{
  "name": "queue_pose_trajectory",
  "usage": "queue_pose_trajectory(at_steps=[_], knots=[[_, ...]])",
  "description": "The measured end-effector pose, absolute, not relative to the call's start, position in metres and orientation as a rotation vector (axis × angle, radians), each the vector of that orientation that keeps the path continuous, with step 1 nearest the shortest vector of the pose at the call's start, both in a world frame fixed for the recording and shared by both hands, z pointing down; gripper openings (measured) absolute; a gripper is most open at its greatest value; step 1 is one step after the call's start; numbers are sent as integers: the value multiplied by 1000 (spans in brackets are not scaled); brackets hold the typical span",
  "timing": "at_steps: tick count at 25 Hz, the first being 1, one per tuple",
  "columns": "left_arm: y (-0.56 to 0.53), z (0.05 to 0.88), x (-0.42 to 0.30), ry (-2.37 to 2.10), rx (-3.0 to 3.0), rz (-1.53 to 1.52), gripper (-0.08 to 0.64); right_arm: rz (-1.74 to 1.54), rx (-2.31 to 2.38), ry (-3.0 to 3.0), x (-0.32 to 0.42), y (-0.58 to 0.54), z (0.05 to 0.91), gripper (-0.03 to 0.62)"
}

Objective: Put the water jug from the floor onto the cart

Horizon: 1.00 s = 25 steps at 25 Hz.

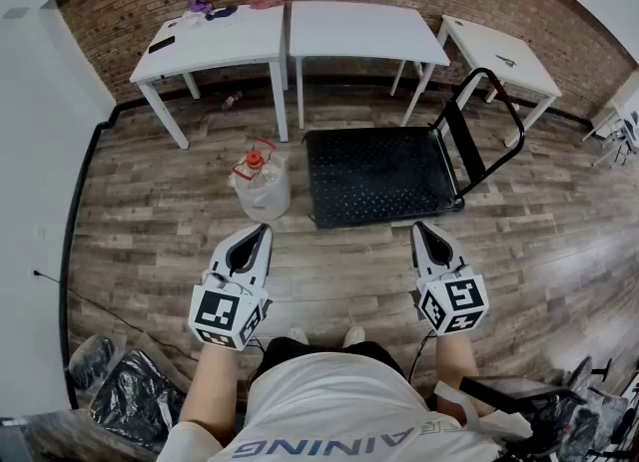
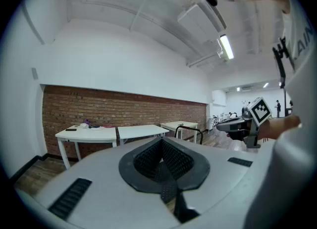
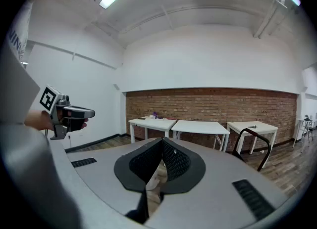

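In the head view a clear water jug [image 1: 262,184] with a red cap and red handle stands on the wooden floor, just left of the cart. The cart [image 1: 384,173] is a low black platform, empty, with a black push handle [image 1: 486,129] at its right end. My left gripper [image 1: 263,231] is held level a little short of the jug, shut, with nothing between its jaws [image 2: 161,144]. At the cart's near edge my right gripper [image 1: 418,228] is also shut and empty [image 3: 161,143]. Neither gripper touches the jug or the cart.
Three white tables [image 1: 215,46] [image 1: 359,31] [image 1: 499,51] line the brick wall behind the cart. A small bottle [image 1: 232,101] lies under the left table. Black bags [image 1: 130,390] sit at my near left, and a dark frame [image 1: 519,395] at my near right.
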State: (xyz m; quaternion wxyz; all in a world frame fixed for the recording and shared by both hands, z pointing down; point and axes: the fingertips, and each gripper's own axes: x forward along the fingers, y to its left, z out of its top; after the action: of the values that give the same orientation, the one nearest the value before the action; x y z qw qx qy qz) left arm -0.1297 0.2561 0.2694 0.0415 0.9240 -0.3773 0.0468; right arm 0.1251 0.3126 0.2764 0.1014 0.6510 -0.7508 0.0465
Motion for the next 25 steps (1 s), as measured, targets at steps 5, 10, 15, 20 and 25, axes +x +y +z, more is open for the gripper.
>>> queue_pose_trajectory(at_steps=[5, 10, 15, 20, 25], knots=[[241, 275, -164, -1179, 2804, 121, 2, 119, 1895, -2228, 92, 295, 276, 6], [225, 284, -197, -1200, 2773, 106, 2, 88, 1866, -2229, 61, 279, 271, 6], [208, 288, -210, -1220, 2761, 65, 2, 117, 1832, -2229, 48, 266, 284, 6], [190, 298, -203, -1209, 2760, 113, 2, 128, 1816, -2272, 45, 243, 292, 6], [157, 299, -187, -1246, 2748, 147, 2, 158, 1781, -2322, 61, 203, 304, 6]])
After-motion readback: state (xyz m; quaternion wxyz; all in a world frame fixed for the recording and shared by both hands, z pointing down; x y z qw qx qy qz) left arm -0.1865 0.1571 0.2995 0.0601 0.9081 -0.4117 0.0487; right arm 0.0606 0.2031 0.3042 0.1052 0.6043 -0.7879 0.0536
